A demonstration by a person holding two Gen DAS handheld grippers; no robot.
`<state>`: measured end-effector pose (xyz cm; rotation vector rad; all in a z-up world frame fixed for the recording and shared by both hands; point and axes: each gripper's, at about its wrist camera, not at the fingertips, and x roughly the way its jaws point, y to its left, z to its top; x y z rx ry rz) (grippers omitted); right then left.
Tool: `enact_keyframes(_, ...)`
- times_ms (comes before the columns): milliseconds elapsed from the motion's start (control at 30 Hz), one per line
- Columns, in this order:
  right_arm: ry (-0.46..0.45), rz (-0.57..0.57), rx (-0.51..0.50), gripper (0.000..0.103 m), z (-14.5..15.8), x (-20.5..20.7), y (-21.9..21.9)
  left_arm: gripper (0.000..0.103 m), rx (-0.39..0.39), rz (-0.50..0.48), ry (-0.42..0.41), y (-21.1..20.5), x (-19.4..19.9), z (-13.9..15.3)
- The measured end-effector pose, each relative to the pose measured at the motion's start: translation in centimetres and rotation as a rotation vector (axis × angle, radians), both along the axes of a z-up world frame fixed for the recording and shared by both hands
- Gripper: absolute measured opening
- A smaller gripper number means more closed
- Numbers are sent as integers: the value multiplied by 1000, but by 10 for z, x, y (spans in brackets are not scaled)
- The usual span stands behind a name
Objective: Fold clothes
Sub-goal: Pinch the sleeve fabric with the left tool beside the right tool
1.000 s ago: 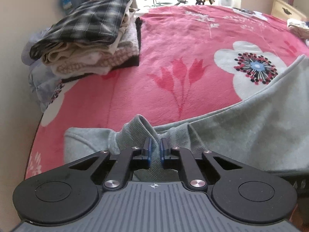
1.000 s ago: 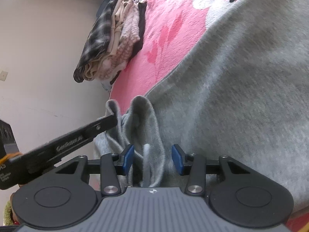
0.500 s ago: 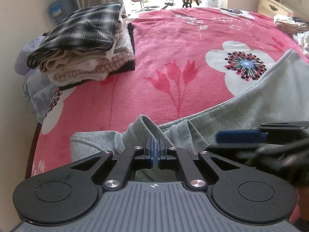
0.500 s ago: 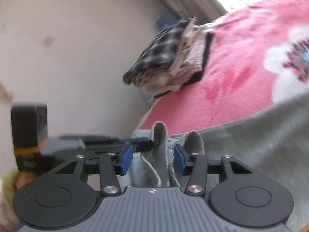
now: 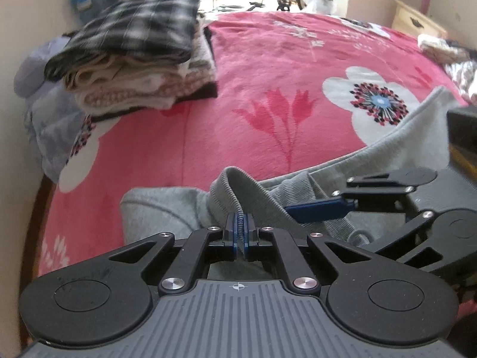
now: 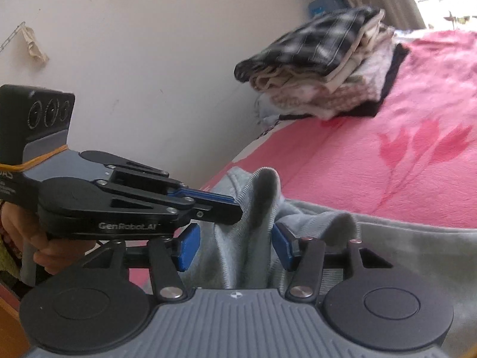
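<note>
Left wrist view. The left gripper [image 5: 241, 234] has its fingers [image 5: 231, 232] pinched tight on the ribbed hem of a grey sweatshirt [image 5: 396, 152], which lies on the bed [image 5: 268, 68] at its near edge. The right gripper [image 5: 320, 208] enters from the right, one blue finger lying over the same ribbed band just beside the left grip. A stack of folded clothes [image 5: 140, 56] sits at the far left of the bed against the wall [image 5: 26, 6]; by this evidence several garments are finished, while the sweatshirt appears unfolded. A loose heap [image 5: 444, 47] at the far right may be awaiting its turn. The pink blanket between sweatshirt and stack is bare, giving open room to spread and fold.

Right wrist view. The right gripper [image 6: 235, 246] has just been opening; its fingers [image 6: 187, 247] stand moderately wide, with a raised pleat of the sweatshirt [image 6: 262, 208] between them but not pressed. The left gripper [image 6: 220, 205], held by a hand [image 6: 32, 238], bites the ribbing just ahead. The wall [image 6: 149, 59] runs close along the left bed edge, limiting movement that way; the stack [image 6: 322, 68] is well apart from the sweatshirt.
</note>
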<state>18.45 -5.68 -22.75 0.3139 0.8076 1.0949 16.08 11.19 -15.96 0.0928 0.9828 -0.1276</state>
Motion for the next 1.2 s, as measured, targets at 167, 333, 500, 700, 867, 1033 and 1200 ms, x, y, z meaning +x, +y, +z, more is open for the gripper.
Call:
enact_keyframes(167,23,22,-30,59,-6,-5,10,4,-49,-7,-11,5,-3,-1)
enact_keyframes(333,72,-15,-29,51,-5,-16,2,4,-71,-27,-37,3,-5,-1)
enact_keyframes(500,30,-63,-133,23,-2,-31,8,7,-94,-18,-42,7,-5,-1)
enact_keyframes(700,82,-154,-114,13,4,-40,4,12,-269,59,-46,31,-9,11)
enact_keyframes(867,228,-223,-9,12,4,-41,-17,15,-345,127,-69,41,-10,15)
enact_keyframes(1033,353,-286,52,12,-9,-46,-39,15,-304,102,-33,24,-5,-3)
enact_keyframes(1200,427,-330,81,12,-20,-44,-52,15,-241,59,-26,3,-5,-17)
